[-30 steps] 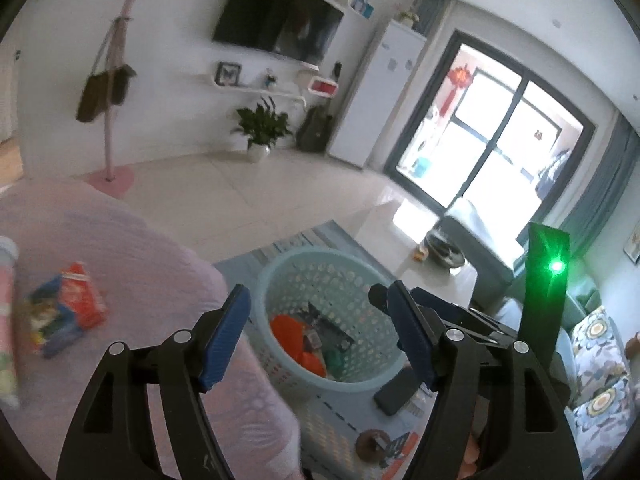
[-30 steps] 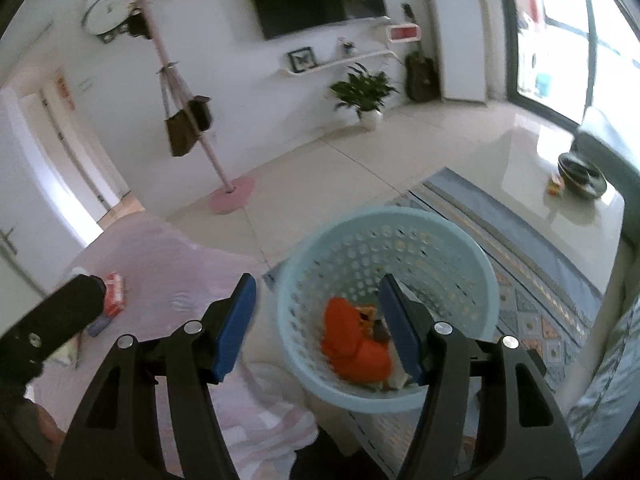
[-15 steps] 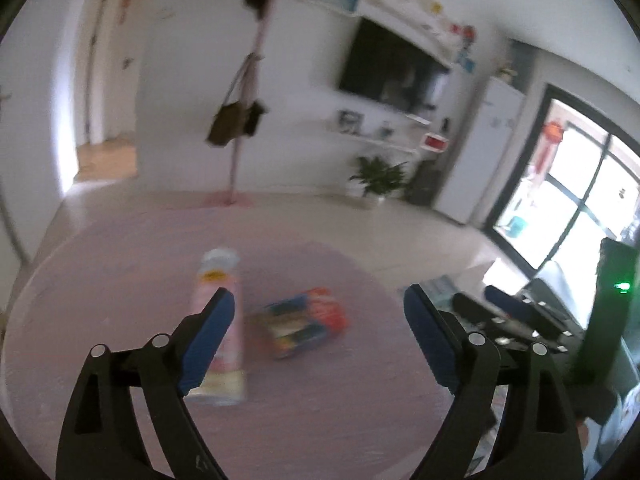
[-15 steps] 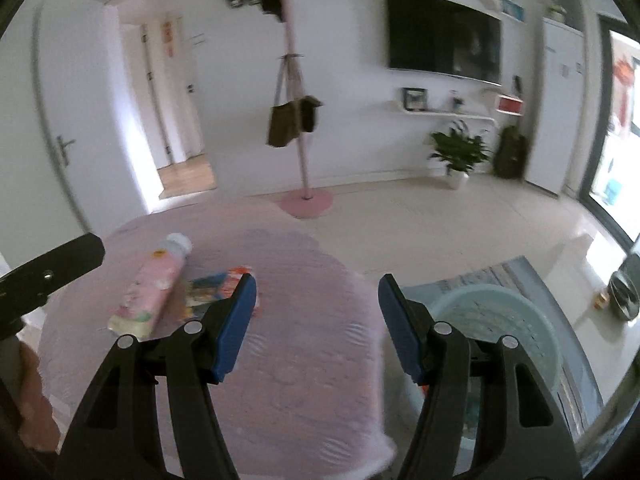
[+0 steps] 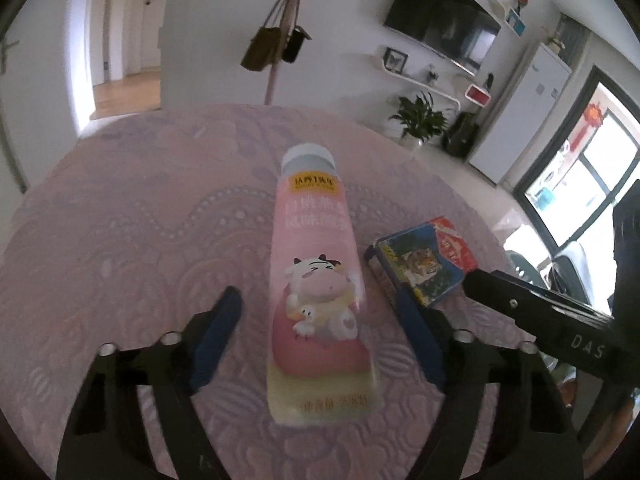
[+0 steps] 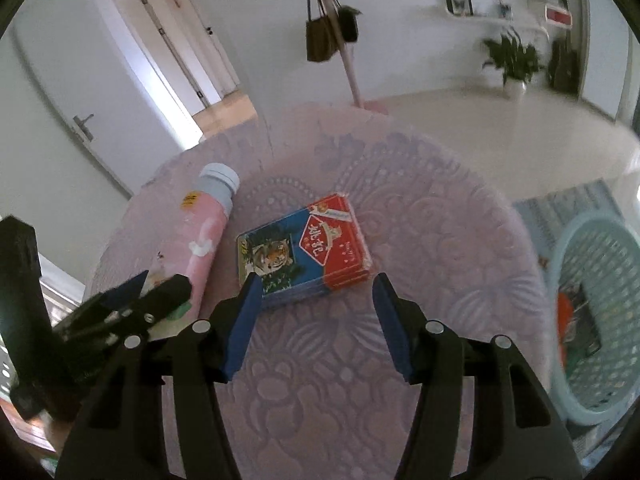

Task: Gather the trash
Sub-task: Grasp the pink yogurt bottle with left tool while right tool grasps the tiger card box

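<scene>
A pink drink bottle (image 5: 318,280) with a pale cap lies on the round pink table (image 5: 120,220). My left gripper (image 5: 320,316) is open, its blue fingers on either side of the bottle's lower half without closing on it. A blue and red card box (image 6: 304,252) lies flat beside the bottle (image 6: 204,236). My right gripper (image 6: 318,300) is open, its fingertips just short of the box's near edge. The box also shows in the left wrist view (image 5: 426,260). The light blue trash basket (image 6: 596,312) stands on the floor to the right and holds orange trash.
A coat stand with bags (image 5: 276,44) stands behind the table. The table (image 6: 440,240) edge drops off toward the basket on the right. The right gripper's body (image 5: 560,312) reaches in at the right of the left wrist view.
Both grippers swung from over the basket back to the table. The left one closed in around the bottle, the right one came up to the card box.
</scene>
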{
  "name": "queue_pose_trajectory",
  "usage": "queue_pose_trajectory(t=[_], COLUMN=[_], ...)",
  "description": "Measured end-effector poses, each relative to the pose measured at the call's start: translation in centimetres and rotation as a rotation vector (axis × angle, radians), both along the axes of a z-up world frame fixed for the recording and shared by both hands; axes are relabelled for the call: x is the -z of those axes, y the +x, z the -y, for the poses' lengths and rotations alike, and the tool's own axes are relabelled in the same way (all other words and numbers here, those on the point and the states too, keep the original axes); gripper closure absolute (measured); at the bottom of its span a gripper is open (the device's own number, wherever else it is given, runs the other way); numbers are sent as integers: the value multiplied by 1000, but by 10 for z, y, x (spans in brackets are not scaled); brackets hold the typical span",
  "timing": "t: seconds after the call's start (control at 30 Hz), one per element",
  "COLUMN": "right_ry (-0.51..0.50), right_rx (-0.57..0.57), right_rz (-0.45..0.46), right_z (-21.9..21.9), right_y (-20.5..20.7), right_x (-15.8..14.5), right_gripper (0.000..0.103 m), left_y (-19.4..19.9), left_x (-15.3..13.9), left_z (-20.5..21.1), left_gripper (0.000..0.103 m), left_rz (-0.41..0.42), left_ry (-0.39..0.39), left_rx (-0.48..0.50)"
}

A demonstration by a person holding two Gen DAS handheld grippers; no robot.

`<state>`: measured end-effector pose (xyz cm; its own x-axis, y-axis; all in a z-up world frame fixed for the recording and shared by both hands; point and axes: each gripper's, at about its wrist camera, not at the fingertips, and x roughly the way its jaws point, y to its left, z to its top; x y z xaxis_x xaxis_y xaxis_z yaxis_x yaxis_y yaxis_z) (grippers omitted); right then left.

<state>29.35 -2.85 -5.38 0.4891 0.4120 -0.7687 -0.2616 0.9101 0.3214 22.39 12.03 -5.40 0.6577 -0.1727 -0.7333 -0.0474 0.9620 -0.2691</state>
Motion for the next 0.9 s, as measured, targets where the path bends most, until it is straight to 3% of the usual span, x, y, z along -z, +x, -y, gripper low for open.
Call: queue_pose_trajectory(t=[0.07,0.13,0.27,0.4,0.67,0.9], right_ry=[21,44,68,45,-122,-202], right_rx=[4,7,33,80,111,95], right_rz=[-35,-62,-86,-80,8,59], right_z=[-5,-6,-16,-34,-72,-78], right_y=[8,16,30,45,57,57], right_x=[5,6,9,7,8,12], right_gripper=[49,49,48,38,37,39], left_y=[6,5,-3,-9,-15,-17], left_x=[7,10,13,14,18,20], left_z=[-4,-8,-18,-17,-23,-33], left_gripper=[52,54,55,55,55,55], left_rz=[-14,5,24,31,38,44], left_ry=[-29,-41,-95,-92,-144,-164], left_rx=[12,11,2,-8,-21,-57])
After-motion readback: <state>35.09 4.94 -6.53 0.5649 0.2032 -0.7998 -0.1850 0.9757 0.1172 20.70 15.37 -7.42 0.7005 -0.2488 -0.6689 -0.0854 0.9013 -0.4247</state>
